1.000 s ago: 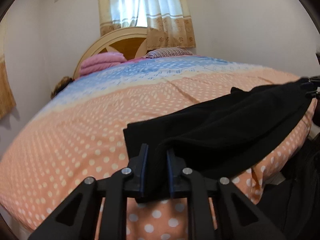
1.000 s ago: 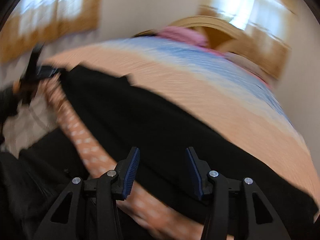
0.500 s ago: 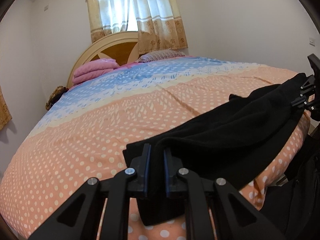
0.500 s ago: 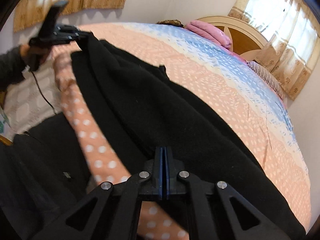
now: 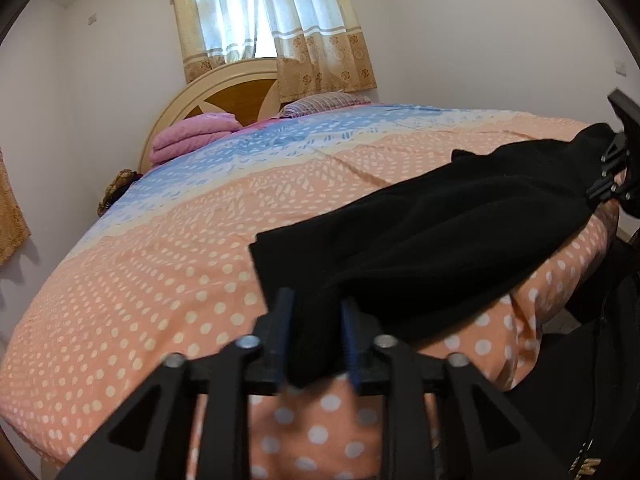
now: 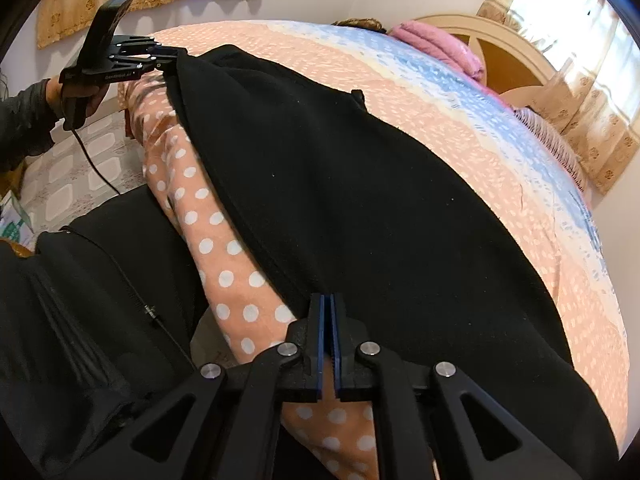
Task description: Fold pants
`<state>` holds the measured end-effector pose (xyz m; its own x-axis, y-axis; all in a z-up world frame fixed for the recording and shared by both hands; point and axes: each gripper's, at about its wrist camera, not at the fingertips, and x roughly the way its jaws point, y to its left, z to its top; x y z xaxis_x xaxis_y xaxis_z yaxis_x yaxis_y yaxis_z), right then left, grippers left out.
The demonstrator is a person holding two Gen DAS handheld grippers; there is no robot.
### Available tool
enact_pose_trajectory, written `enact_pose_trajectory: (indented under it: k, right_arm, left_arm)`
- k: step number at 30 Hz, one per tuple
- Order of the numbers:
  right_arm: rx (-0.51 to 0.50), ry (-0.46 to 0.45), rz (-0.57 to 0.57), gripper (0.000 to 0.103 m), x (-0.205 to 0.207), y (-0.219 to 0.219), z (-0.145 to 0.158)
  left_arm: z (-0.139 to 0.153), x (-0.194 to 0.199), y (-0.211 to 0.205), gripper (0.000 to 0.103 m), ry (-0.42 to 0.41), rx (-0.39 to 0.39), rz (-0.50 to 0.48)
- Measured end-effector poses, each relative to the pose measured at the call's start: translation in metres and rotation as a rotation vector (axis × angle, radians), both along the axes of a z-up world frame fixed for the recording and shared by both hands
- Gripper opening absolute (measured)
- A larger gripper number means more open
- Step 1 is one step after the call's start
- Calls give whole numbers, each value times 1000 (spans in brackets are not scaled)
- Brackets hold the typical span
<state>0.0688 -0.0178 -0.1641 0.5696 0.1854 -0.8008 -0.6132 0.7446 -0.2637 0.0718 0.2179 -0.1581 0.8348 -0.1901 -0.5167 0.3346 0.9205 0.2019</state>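
Item: pants [image 5: 432, 240], black, lying along the bed [image 5: 160, 280] edge. You are pinching one end in each closed gripper, left [image 5: 316, 332] and right [image 6: 329, 344]; be keeping both ends level and taut.

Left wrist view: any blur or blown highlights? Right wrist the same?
Left wrist: left hand-held gripper and nearby black pants look soft, the window is blown out. Right wrist: right hand-held gripper sharp, window overexposed; both show strong fisheye bending and dark corners.
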Motion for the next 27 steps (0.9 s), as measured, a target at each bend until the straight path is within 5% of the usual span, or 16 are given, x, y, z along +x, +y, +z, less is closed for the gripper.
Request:
enact_pose_trajectory:
  k: [1, 3, 5, 15, 24, 27]
  right_arm:
    - [-1, 2, 5, 12, 0, -4, 5]
    - [24, 2, 7, 39, 0, -11, 17]
    - [114, 32, 5, 43, 8, -22, 34]
    - [424, 95, -113, 43, 106, -3, 79]
    - [551, 314, -238, 39, 194, 46, 37]
    - [564, 393, -276, 27, 212, 54, 17]
  left_arm:
    - [1, -4, 2, 48, -12, 23, 10]
    - [2, -12, 10, 55, -18, 36, 16]
    - [2, -18, 21, 58, -10, 39, 25]
    - [18, -30, 50, 62, -88, 12, 171]
    - [48, -19, 18, 68, -180, -146, 119]
    - [47, -3, -2, 70, -158, -176, 58]
